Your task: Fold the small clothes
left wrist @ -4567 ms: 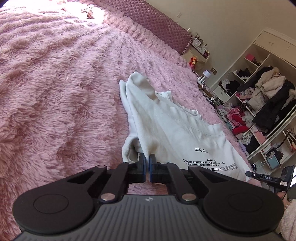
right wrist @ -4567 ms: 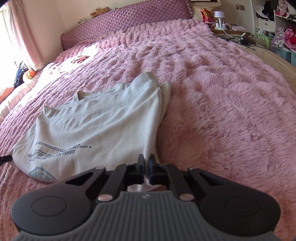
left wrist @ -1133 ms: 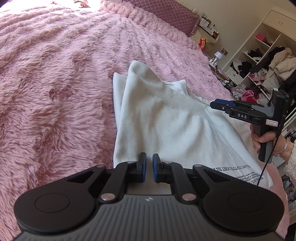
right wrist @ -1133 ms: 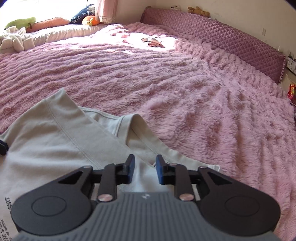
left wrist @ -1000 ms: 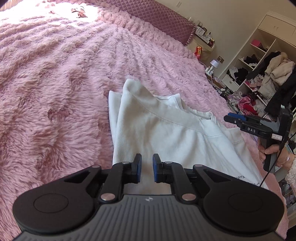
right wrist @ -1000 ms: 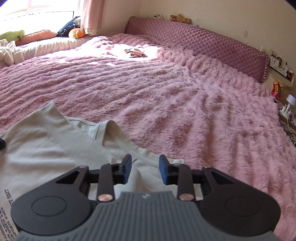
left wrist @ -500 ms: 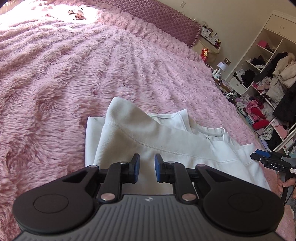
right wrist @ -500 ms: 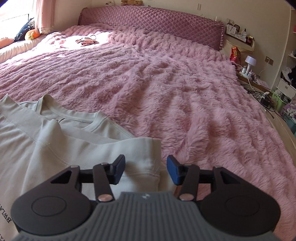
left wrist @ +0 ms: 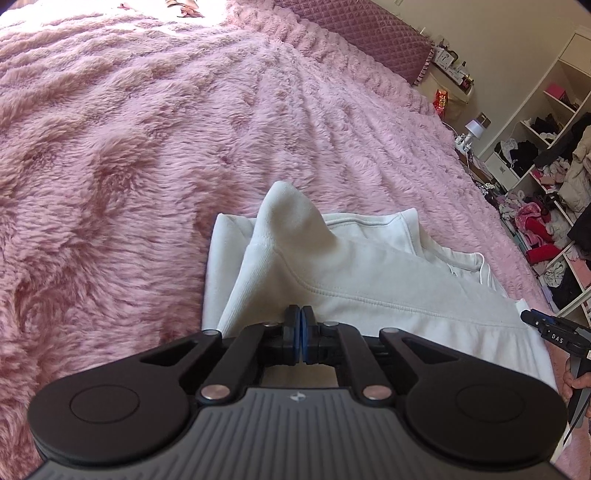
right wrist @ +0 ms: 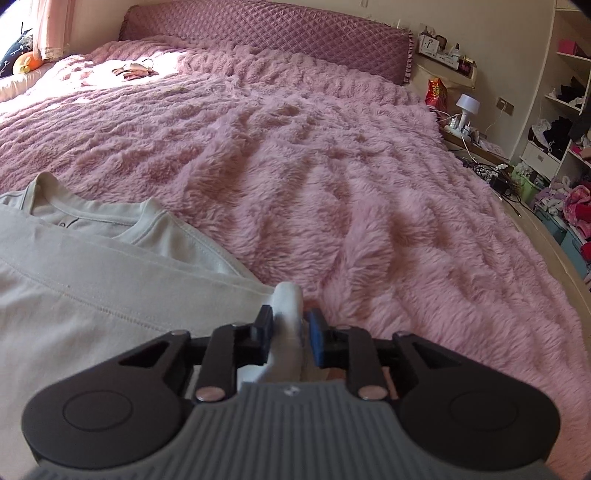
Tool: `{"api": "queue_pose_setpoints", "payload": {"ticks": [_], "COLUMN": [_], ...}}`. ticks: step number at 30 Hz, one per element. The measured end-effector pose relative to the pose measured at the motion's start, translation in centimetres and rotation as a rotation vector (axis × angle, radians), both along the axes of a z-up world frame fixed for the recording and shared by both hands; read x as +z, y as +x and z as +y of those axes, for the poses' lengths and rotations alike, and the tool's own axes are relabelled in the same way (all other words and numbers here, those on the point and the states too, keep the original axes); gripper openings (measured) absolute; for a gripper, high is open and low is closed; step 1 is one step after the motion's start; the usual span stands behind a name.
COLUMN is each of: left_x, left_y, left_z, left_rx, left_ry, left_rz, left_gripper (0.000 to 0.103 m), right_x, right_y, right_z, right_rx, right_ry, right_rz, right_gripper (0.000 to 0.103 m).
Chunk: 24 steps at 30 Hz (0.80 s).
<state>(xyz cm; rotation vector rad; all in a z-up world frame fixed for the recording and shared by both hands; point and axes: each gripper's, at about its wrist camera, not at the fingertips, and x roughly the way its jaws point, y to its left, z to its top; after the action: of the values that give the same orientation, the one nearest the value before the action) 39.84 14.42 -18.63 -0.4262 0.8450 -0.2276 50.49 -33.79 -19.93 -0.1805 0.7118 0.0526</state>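
A cream sweatshirt (left wrist: 369, 273) lies partly folded on the pink fluffy bedspread (left wrist: 129, 147). My left gripper (left wrist: 301, 334) is shut on its left folded edge, and the cloth rises in a peak just ahead. In the right wrist view the sweatshirt (right wrist: 92, 280) fills the lower left, neckline at far left. My right gripper (right wrist: 289, 332) is closed on a bunched fold of the sweatshirt's right edge, with cloth between the blue pads. The right gripper's tip (left wrist: 546, 326) also shows at the right edge of the left wrist view.
A quilted purple headboard (right wrist: 277, 33) runs along the far side of the bed. A nightstand with a lamp (right wrist: 467, 107) and open shelves full of clothes (left wrist: 546, 206) stand to the right. Small items (right wrist: 133, 68) lie on the sunlit far part of the bed.
Both grippers were open over the sweatshirt half a second ago. Now both have closed on its edges, left on the left fold and right on the right fold.
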Motion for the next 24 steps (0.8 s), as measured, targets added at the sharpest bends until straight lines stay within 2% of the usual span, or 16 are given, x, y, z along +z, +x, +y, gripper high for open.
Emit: {"api": "queue_pose_setpoints", "payload": {"ticks": [1,5,9,14,18,21,22,24], "left_x": [0.4,2.2,3.8,4.4,3.8,3.3,3.2,2.9], "left_y": [-0.3,-2.7,-7.0,-11.3,-12.0,-11.7,-11.6,-11.6], "left_z": [0.0,0.3,1.2,1.5,0.9,0.5,0.4,0.2], "left_rx": [0.000,-0.027,-0.067,-0.109,-0.131,-0.132,-0.131,-0.130], "left_ry": [0.004,0.028,0.026,-0.007,0.000,0.005,0.011,0.023], "left_rz": [-0.006,-0.059,-0.099,-0.118,-0.100,-0.084,-0.081,-0.074], "left_gripper": [0.007,0.015,0.017,0.020,0.020,0.020,0.020,0.020], "right_x": [0.8,3.7,5.0,3.9,1.7,1.2,1.2,1.4], "right_y": [-0.7,-4.7,-10.0,-15.1,-17.1,-17.7,-17.8,-17.8], "right_z": [-0.3,-1.9,-3.6,-4.2,-4.6,-4.8,-4.8,-4.9], "right_rx": [-0.003,0.020,0.041,0.047,0.008,-0.017,-0.018,0.001], "right_ry": [0.040,0.207,0.276,0.281,0.298,0.330,0.334,0.348], "right_rz": [-0.028,-0.071,-0.034,0.053,0.122,0.131,0.130,0.149], "right_gripper": [0.040,0.041,0.041,0.041,0.041,0.041,0.038,0.000]}}
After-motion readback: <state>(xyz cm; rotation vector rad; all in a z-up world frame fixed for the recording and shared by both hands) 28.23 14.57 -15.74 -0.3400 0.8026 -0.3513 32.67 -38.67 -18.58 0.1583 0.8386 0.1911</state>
